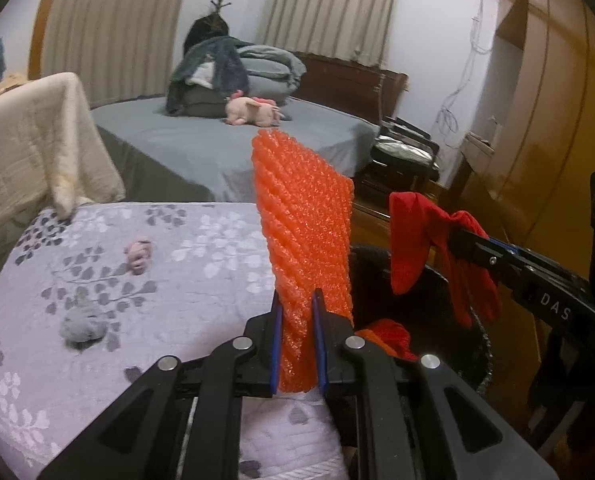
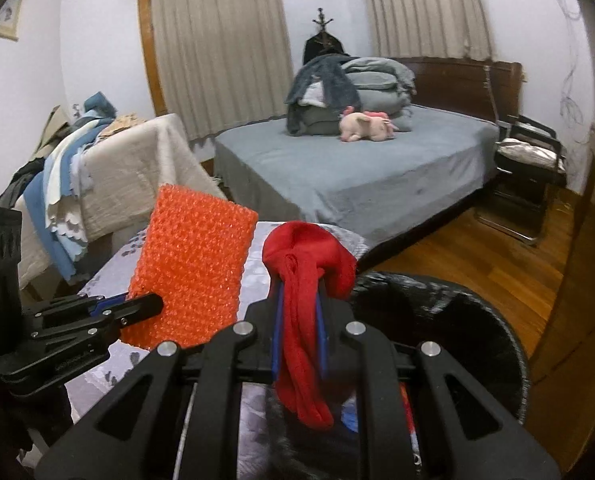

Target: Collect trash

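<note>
Over a round black bin (image 2: 457,300), tongs (image 1: 300,300) pinch knobbly orange foam (image 1: 305,220).

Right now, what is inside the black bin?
In the black bin, the left wrist view shows red-orange material near the rim. The left gripper and the hanging red cloth cover the rest; its bottom is unseen.

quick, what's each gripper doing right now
left gripper: shut on the orange foam net sleeve
right gripper: shut on the red cloth
</note>
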A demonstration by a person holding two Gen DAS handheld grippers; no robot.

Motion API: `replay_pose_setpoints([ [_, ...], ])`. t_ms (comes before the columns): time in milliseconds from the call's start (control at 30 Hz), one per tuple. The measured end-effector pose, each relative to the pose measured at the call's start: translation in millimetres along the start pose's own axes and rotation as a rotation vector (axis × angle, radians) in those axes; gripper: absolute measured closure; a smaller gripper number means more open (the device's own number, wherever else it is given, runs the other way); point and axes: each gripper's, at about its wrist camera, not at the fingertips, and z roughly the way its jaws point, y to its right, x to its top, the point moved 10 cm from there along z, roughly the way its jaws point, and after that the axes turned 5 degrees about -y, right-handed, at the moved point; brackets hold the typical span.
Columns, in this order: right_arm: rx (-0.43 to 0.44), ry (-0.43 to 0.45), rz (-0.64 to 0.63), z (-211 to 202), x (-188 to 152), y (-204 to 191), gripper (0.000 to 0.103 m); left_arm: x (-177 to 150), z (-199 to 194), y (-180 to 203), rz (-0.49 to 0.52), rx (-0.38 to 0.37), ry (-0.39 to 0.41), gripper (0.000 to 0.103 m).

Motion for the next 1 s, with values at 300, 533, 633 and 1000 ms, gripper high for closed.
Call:
replay_pose_setpoints([
  [300, -0.08, -0.014, 0.048, -9.6, -17.0, 46.3, 0.09, -3.5, 28.5, 46.8, 0.062, -0.065, -0.042, 0.09],
  [533, -0.127, -0.038, 0.088, -8.1, -33.3, 73.5, 0.09, -8.0, 53.0, 72.2, 0.098, -0.09, -0.073, 0.09],
  [633, -0.149, -0.044, 0.093, -8.2, -39.9, 83.8, 0.09, -8.9, 61.5, 81.9, 0.113, -0.098, -0.077, 0.09],
  [1000, -0.199, -0.085, 0.125, 3.2, -57.1, 113.9, 0.081, -15.2, 92.4, 107.6, 0.148, -0.133, -0.121, 0.089],
])
